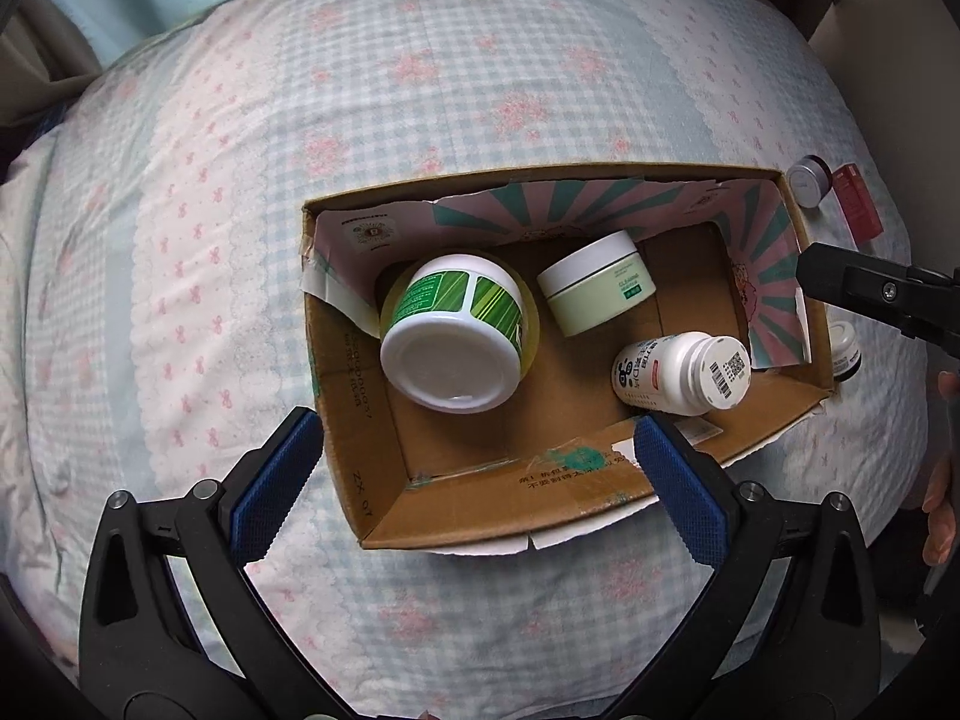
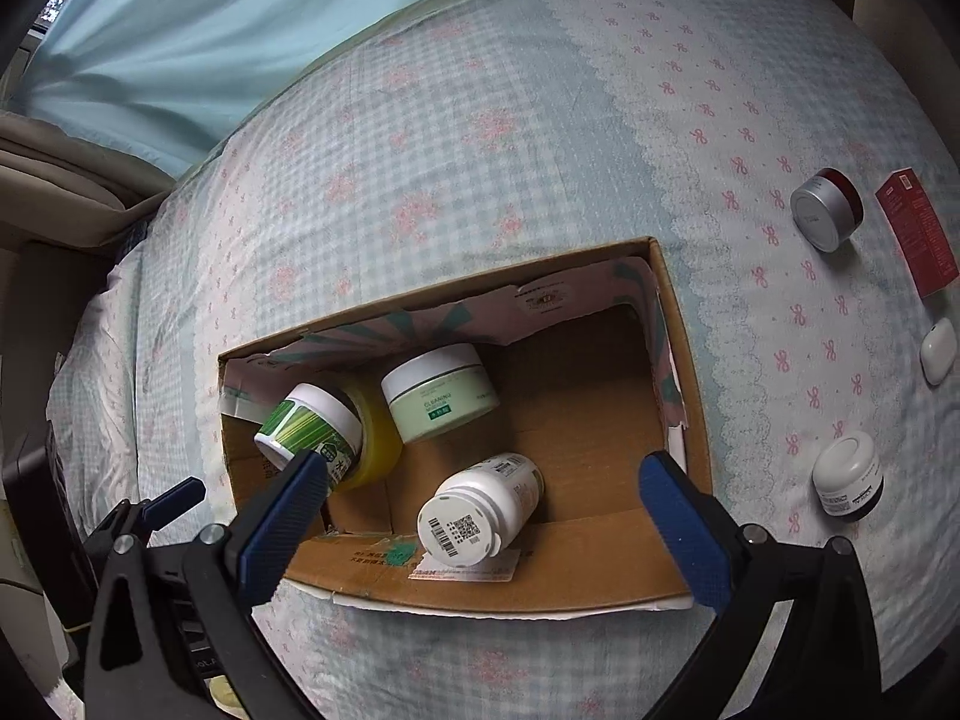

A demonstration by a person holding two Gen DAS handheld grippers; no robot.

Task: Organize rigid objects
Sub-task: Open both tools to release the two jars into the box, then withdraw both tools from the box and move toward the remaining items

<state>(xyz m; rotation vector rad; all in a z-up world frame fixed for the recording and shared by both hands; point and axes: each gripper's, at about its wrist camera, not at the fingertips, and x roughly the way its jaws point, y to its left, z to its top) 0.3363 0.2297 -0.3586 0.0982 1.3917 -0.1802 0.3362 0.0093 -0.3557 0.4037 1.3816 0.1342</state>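
Both tools hang spread and empty over a cardboard box (image 1: pixel 360 420) on the bed (image 1: pixel 240 180).

The left tool (image 1: pixel 477 459) and right tool (image 2: pixel 483 483) straddle the box's near wall, above a white pill bottle (image 2: pixel 480 510), a green-labelled jar (image 1: pixel 456 336) and a pale green jar (image 2: pixel 441 393) inside. Only the right view shows a white case (image 2: pixel 938 350) beside the silver jar (image 2: pixel 825 210), red box (image 2: pixel 916 231) and white-and-black jar (image 2: pixel 848 476).
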